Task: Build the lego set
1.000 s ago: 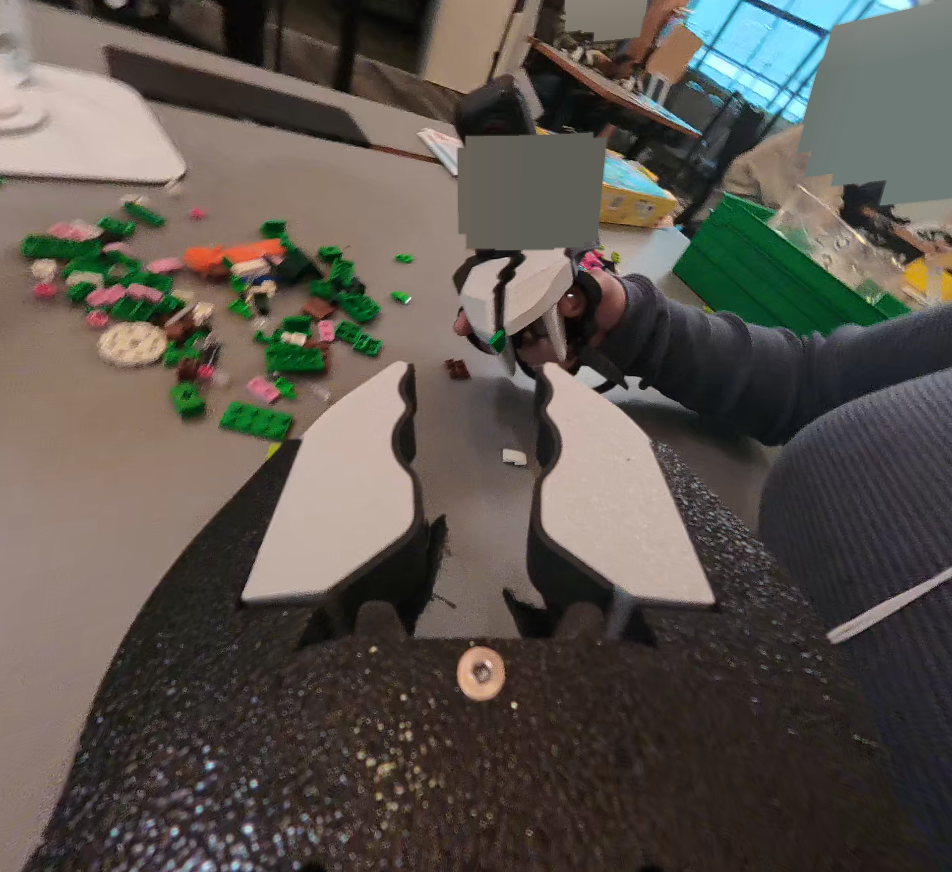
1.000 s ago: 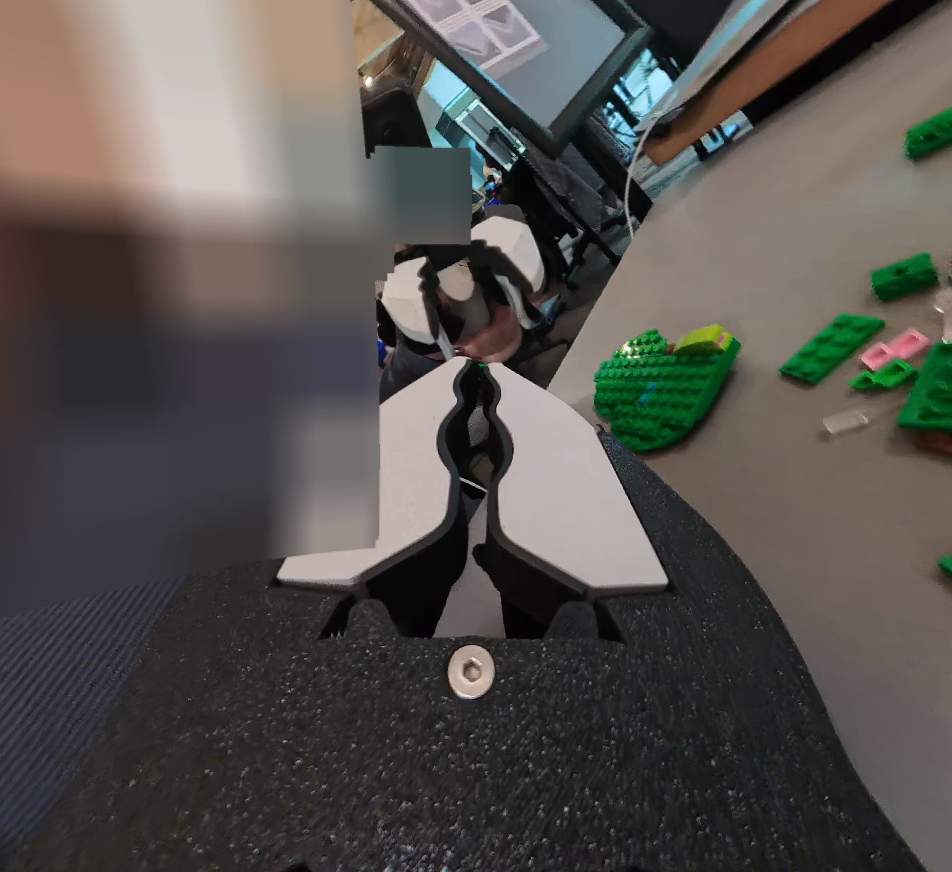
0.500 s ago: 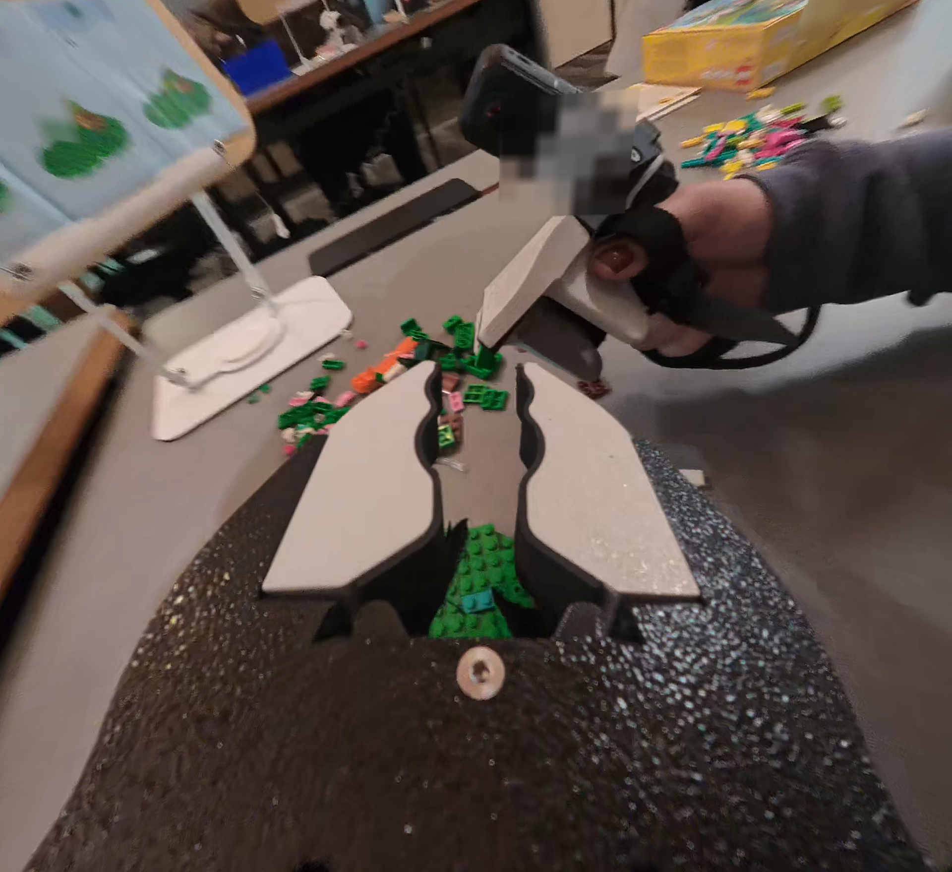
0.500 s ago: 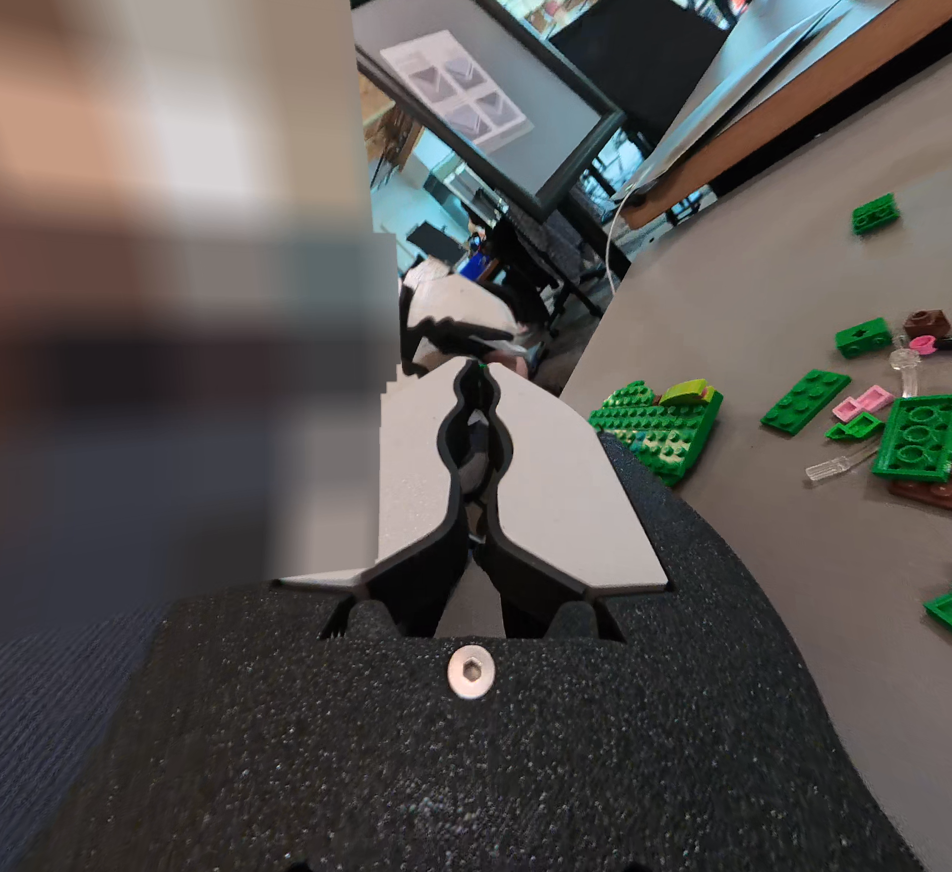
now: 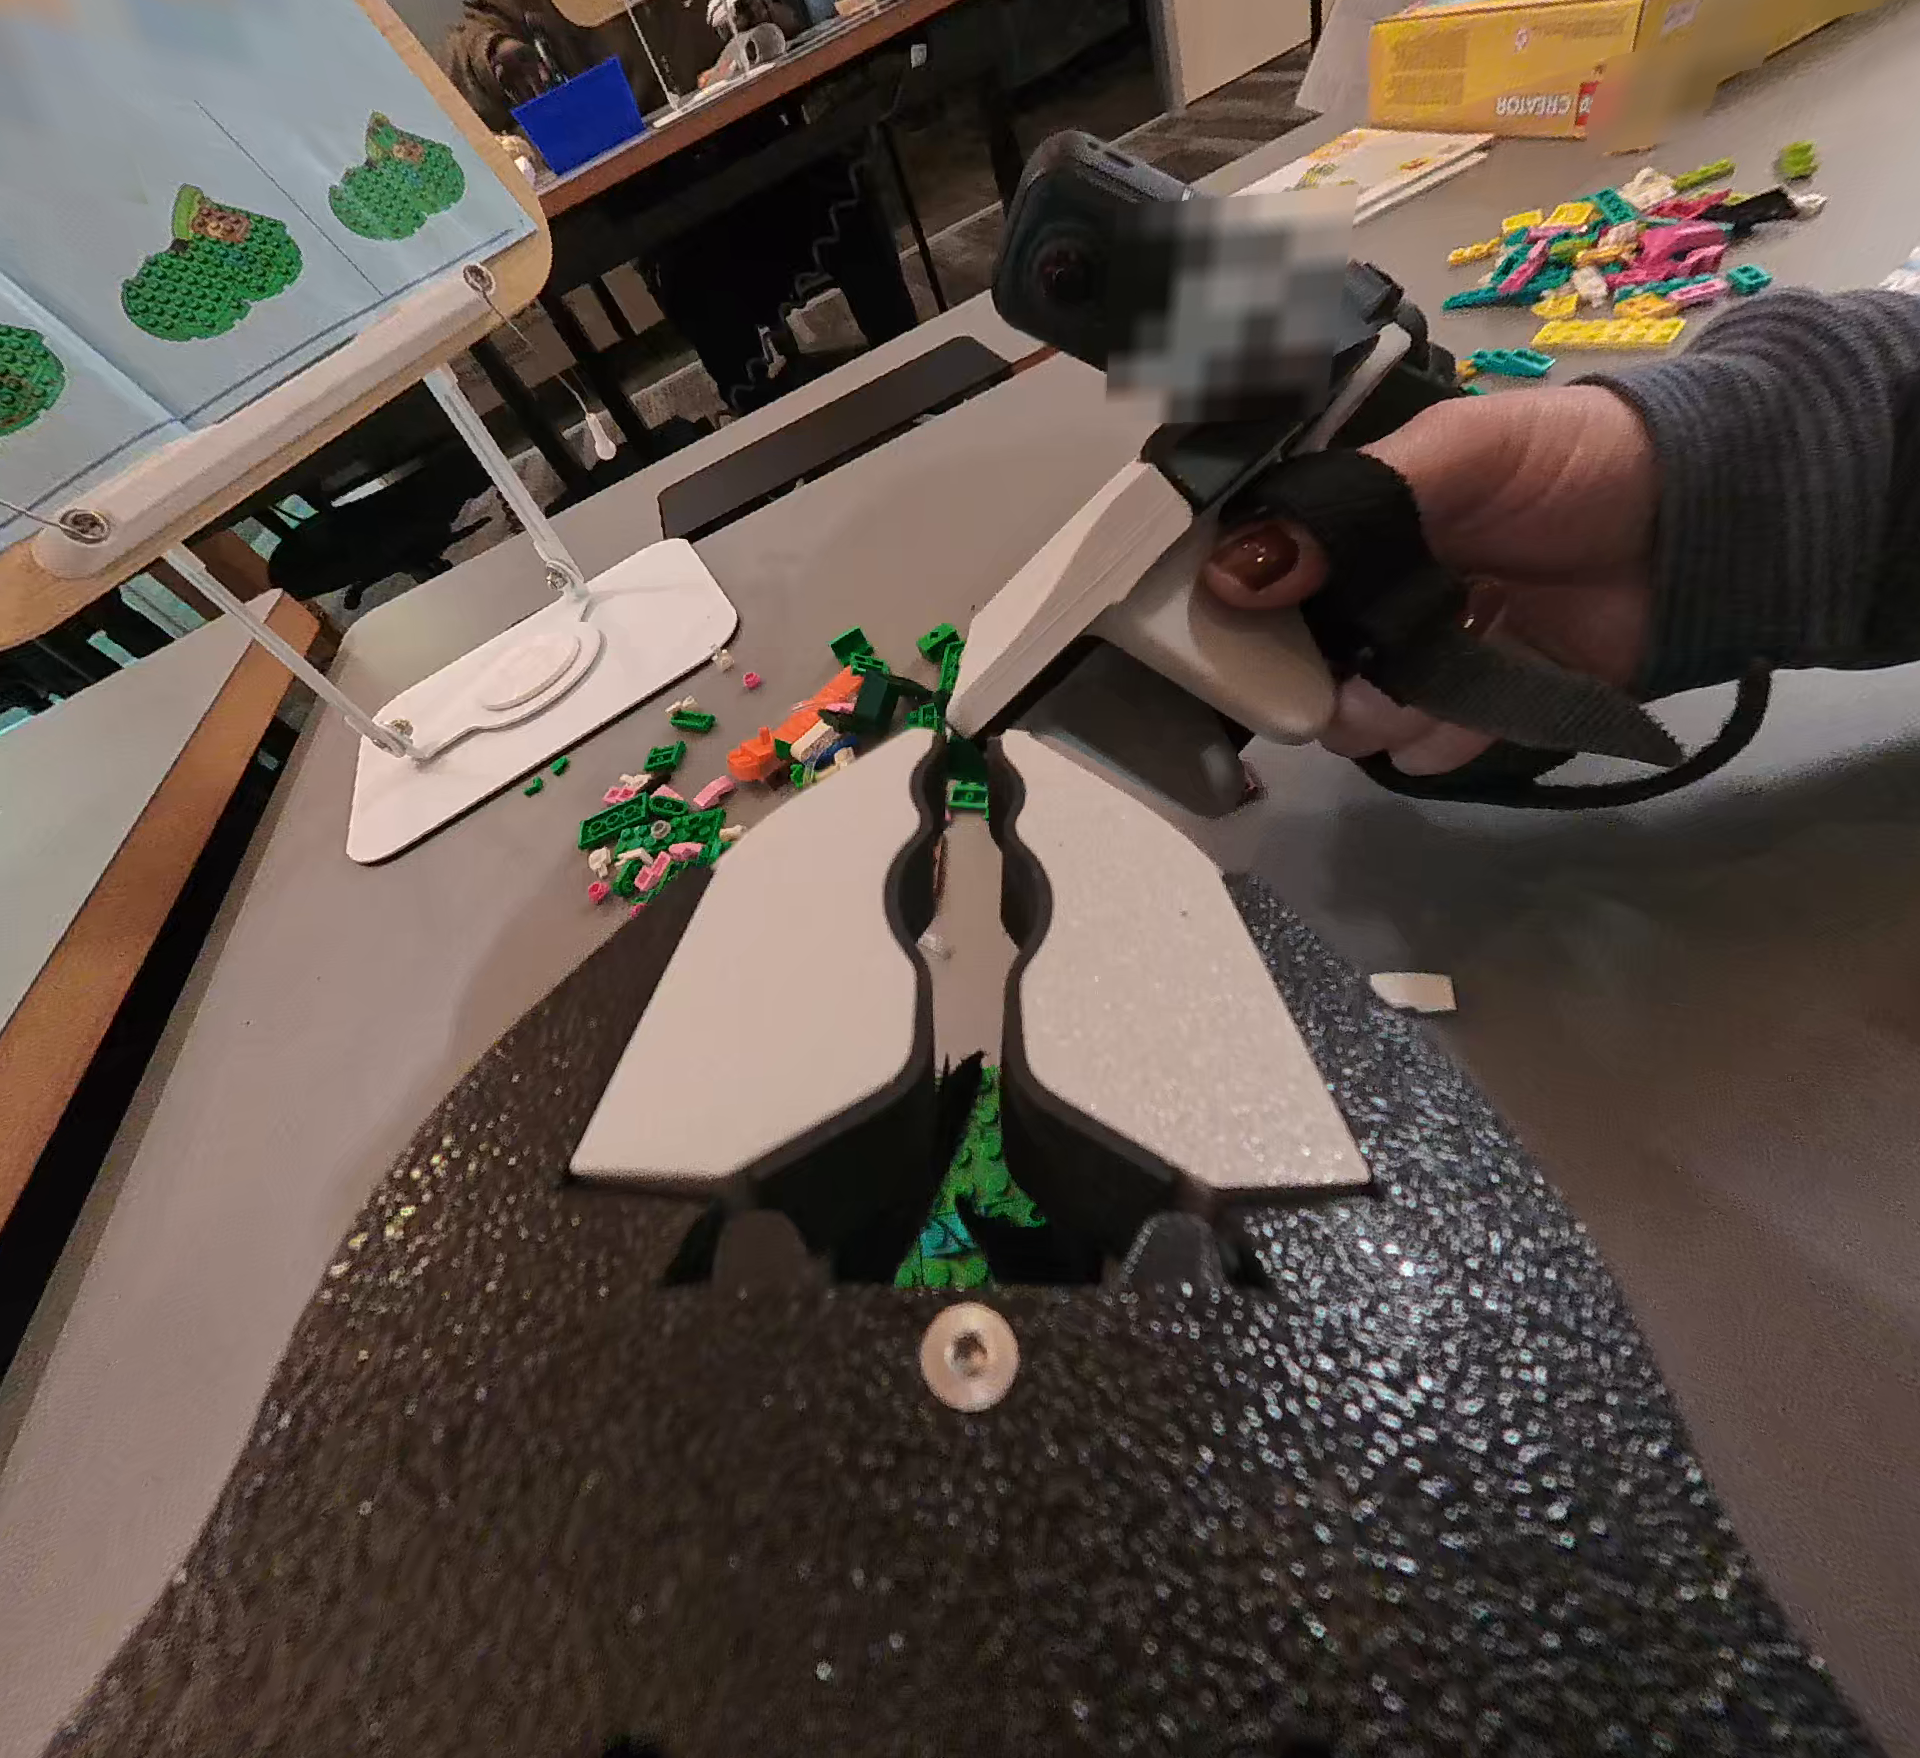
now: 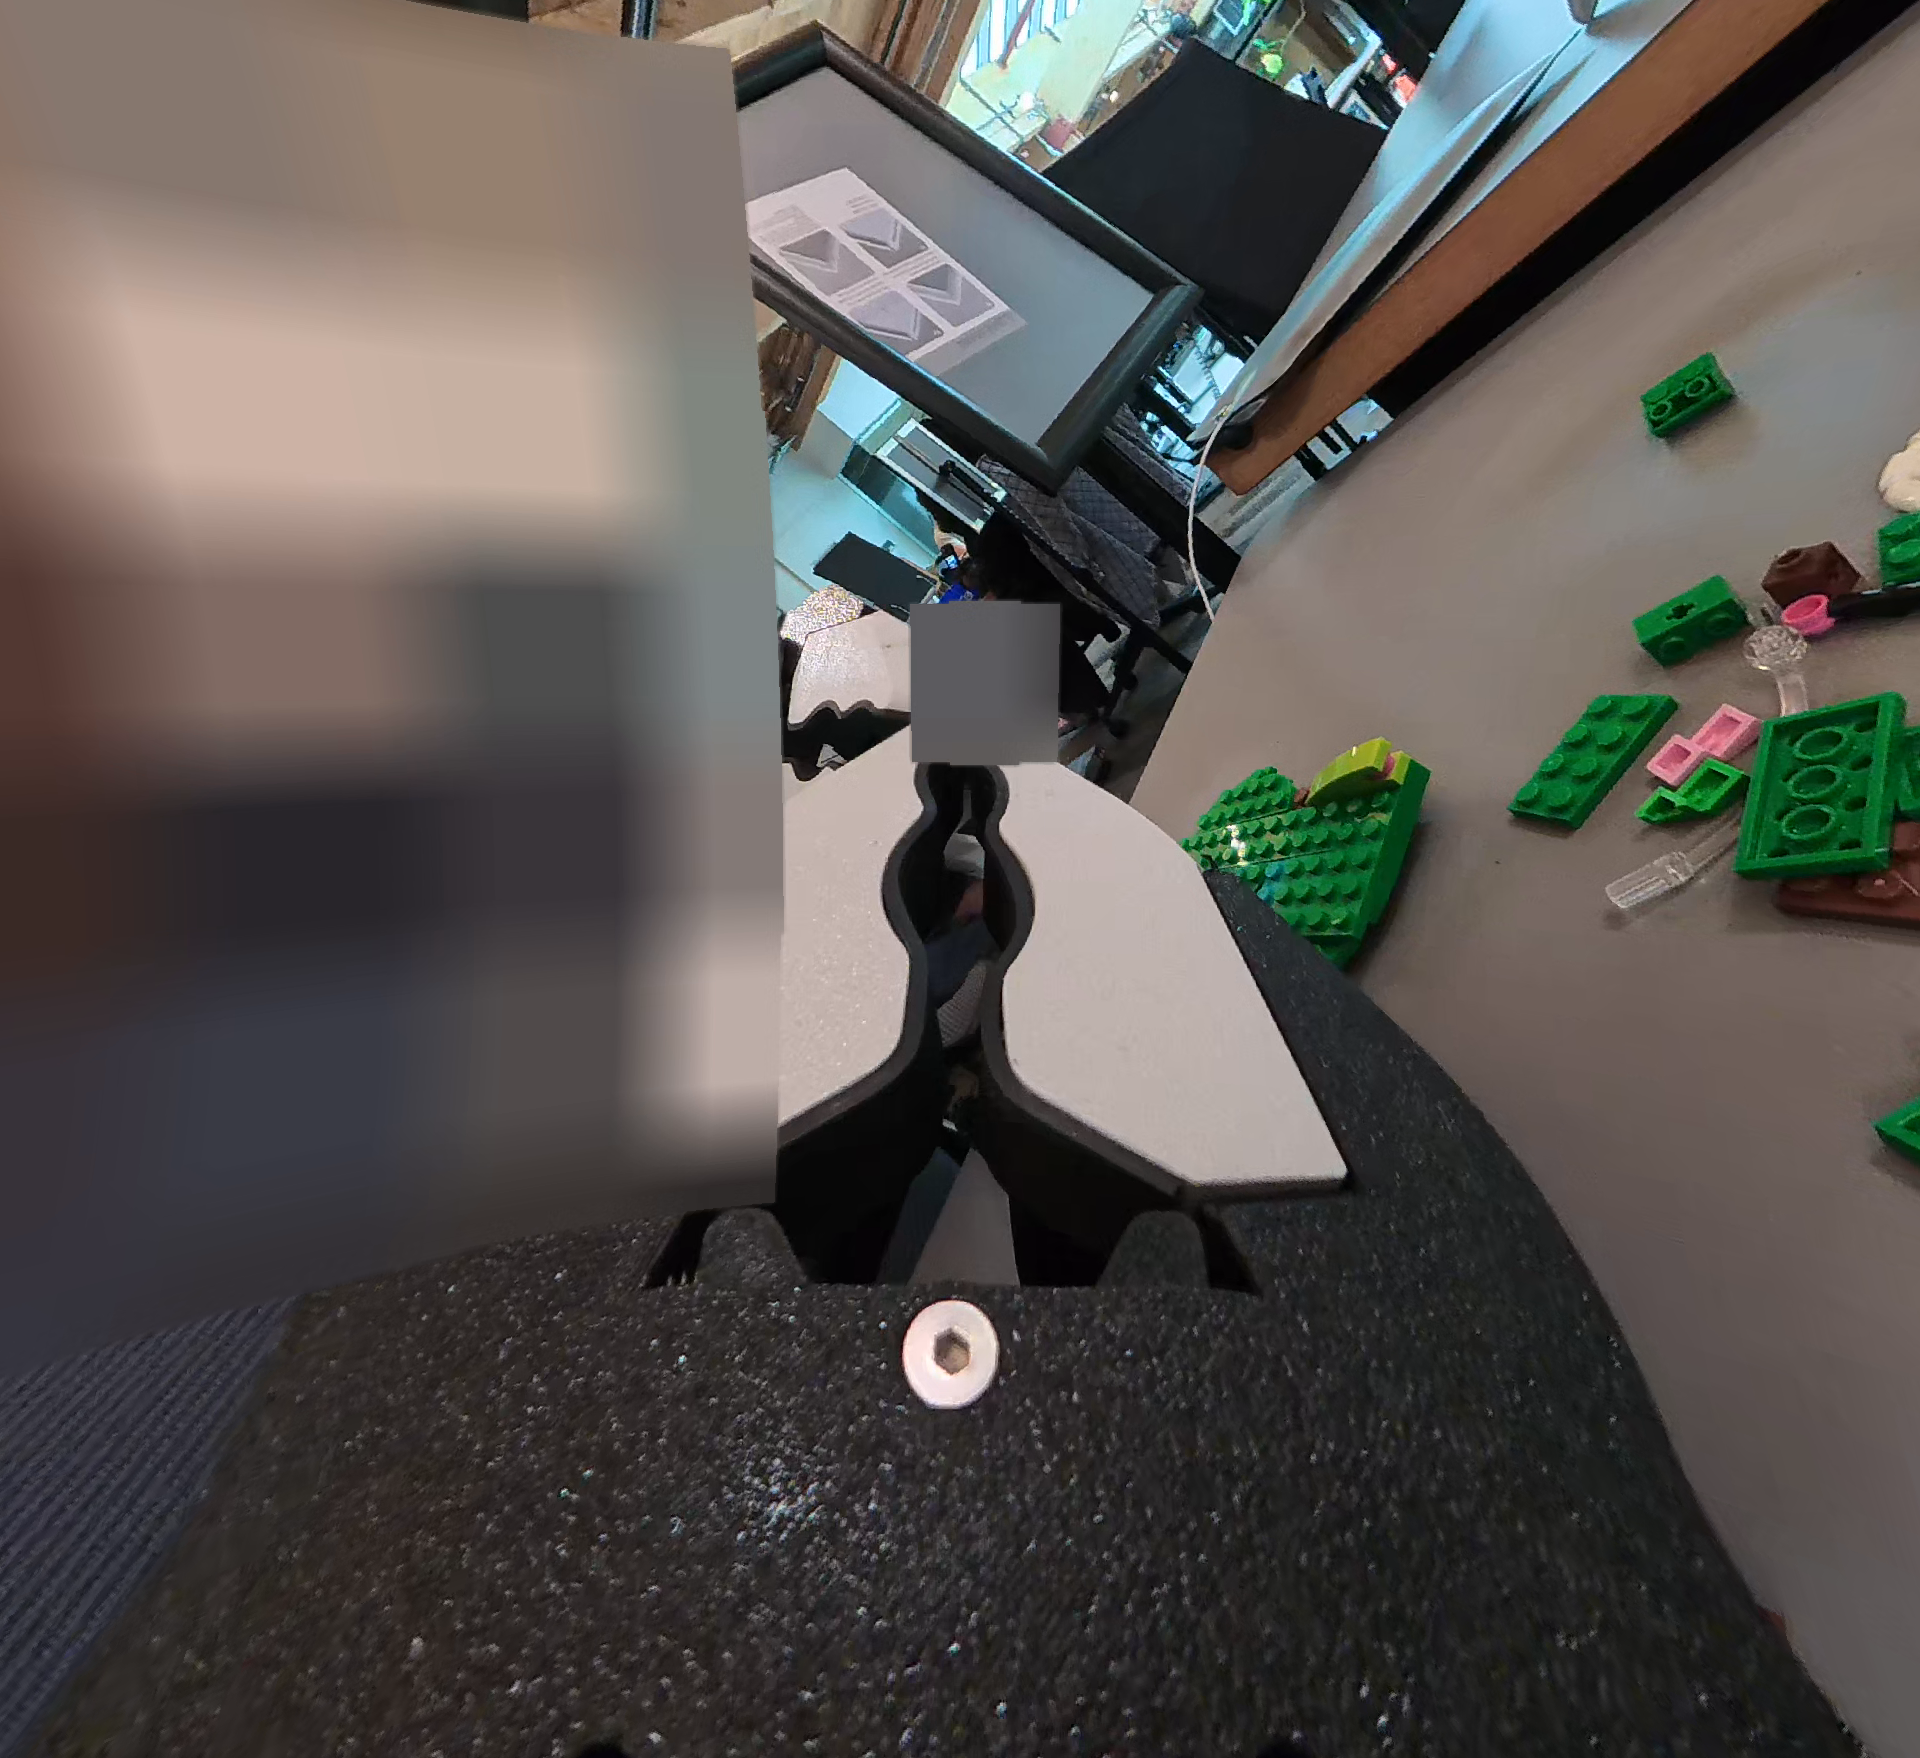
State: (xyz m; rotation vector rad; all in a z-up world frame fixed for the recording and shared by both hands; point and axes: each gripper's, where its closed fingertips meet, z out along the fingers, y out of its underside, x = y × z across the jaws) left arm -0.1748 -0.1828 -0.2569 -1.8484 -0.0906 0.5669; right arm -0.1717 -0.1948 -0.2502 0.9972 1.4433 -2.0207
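My left gripper [image 5: 964, 752] hovers over the green baseplate [image 5: 961, 1199], which shows under the roots of its fingers. Its fingers stand close together with a narrow gap and nothing between them. My right gripper [image 5: 954, 726], held by a hand [image 5: 1507, 545], comes in from the right, its tips almost at my left tips. In the right wrist view the right gripper [image 6: 964, 789] is shut, and the small green piece at its tips barely shows. The baseplate [image 6: 1299, 861] lies near the table edge with a lime piece [image 6: 1356, 763] on it.
A pile of green, pink and orange bricks [image 5: 665, 825] lies ahead. Behind it stands an instruction board [image 5: 208, 254] on a white base [image 5: 540, 690]. A yellow box [image 5: 1507, 56] and a second brick pile [image 5: 1621, 254] are at the far right. Loose green plates [image 6: 1590, 758] and a clear piece [image 6: 1662, 882] lie beside the baseplate. Both grippers' tips are roughly 12 cm from the clear piece [image 6: 1662, 882].
My left gripper has swung round over the baseplate toward the pile, and its fingers have narrowed. My right gripper has stayed shut and come close to my left tips.
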